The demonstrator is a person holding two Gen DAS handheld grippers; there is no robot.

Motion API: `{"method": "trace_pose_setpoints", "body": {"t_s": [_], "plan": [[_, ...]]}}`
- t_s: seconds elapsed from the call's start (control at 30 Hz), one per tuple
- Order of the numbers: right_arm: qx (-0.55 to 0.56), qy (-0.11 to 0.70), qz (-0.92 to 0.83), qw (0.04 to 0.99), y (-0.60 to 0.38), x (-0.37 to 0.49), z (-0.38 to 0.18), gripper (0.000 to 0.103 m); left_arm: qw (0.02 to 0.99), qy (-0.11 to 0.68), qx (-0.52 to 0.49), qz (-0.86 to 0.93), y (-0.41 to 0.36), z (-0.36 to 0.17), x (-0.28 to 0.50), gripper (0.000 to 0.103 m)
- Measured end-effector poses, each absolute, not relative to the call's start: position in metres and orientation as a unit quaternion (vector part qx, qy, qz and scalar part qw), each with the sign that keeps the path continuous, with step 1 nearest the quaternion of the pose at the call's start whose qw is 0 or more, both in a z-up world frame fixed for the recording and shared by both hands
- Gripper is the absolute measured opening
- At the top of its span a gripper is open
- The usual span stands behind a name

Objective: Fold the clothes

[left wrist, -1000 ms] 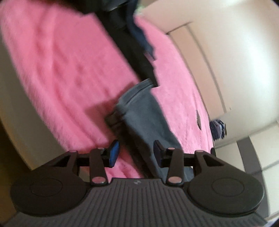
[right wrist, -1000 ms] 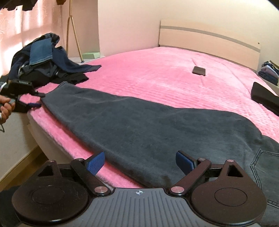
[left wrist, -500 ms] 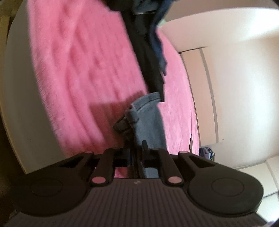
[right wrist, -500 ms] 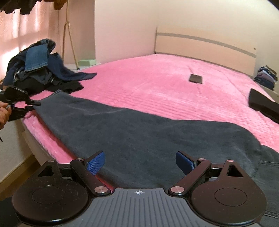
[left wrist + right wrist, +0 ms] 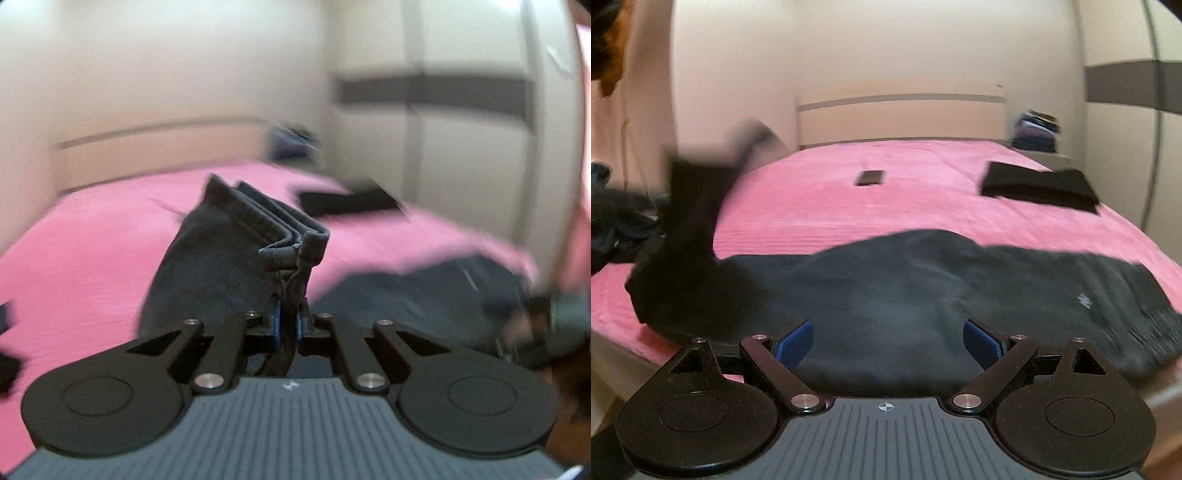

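Note:
Dark grey jeans (image 5: 886, 291) lie across the near side of the pink bed (image 5: 923, 199). My left gripper (image 5: 287, 325) is shut on the hem end of the jeans' legs (image 5: 258, 243) and holds it lifted above the bed; in the right wrist view that lifted end (image 5: 694, 206) is a blurred dark shape at the left. My right gripper (image 5: 886, 341) is open and empty, low over the middle of the jeans. The waist end (image 5: 1108, 306) lies at the right.
A folded black garment (image 5: 1039, 184) and a dark phone (image 5: 870, 178) lie farther back on the bed. A pile of dark clothes (image 5: 613, 229) is at the left edge. Folded clothes (image 5: 1036, 129) are stacked beside the headboard. The left view is motion-blurred.
My left gripper closed on the hem end and has lifted it up, swinging it over toward the right. The right gripper stayed open over the jeans.

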State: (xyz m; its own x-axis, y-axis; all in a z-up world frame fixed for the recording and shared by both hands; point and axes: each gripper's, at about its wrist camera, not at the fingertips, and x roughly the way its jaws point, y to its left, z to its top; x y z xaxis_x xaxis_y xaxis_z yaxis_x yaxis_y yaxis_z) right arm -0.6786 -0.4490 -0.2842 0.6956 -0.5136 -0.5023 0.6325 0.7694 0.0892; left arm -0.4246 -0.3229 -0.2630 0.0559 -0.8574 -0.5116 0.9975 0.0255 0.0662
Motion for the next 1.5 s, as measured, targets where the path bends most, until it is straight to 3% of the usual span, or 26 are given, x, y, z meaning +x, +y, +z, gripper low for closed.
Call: {"method": "trace_pose_setpoints", "body": {"t_s": [0.07,0.17,0.53,0.77,0.83,0.87,1.03,1.07,1.1,1.23,1.5], "plan": [[0.142,0.228,-0.326,0.906,-0.451,-0.693,-0.285,0.091,0.652,0.194,0.266,-0.683,-0.347,-0.295,-0.458,0.016],[0.16,0.22,-0.336,0.902,-0.453,-0.711,-0.285,0.091,0.624,0.21,0.302,-0.69,-0.352,-0.321,-0.48,0.016],[0.273,0.18,-0.213,0.921,-0.445,-0.675,-0.286,0.091,0.714,0.207,0.256,-0.618,-0.3,-0.284,-0.397,0.023],[0.313,0.236,-0.22,0.893,-0.48,-0.618,-0.289,0.09,0.71,0.268,0.272,-0.592,-0.298,-0.318,-0.363,0.023],[0.312,0.261,-0.228,0.885,-0.498,-0.601,-0.295,0.074,0.706,0.275,0.269,-0.595,-0.296,-0.326,-0.361,0.023],[0.314,0.273,-0.23,0.88,-0.505,-0.593,-0.299,0.058,0.707,0.274,0.266,-0.596,-0.294,-0.327,-0.361,0.023],[0.291,0.32,-0.232,0.871,-0.515,-0.567,-0.313,0.057,0.706,0.271,0.249,-0.605,-0.288,-0.332,-0.357,0.023],[0.279,0.326,-0.234,0.872,-0.512,-0.565,-0.313,0.04,0.706,0.27,0.248,-0.606,-0.288,-0.333,-0.357,0.023],[0.272,0.329,-0.237,0.873,-0.51,-0.564,-0.313,0.016,0.705,0.268,0.247,-0.608,-0.288,-0.333,-0.357,0.023],[0.266,0.305,-0.226,0.886,-0.522,-0.574,-0.296,0.006,0.7,0.262,0.243,-0.618,-0.289,-0.329,-0.36,0.023],[0.241,0.317,-0.223,0.89,-0.541,-0.581,-0.299,0.007,0.676,0.264,0.242,-0.644,-0.308,-0.327,-0.37,0.024]]}}
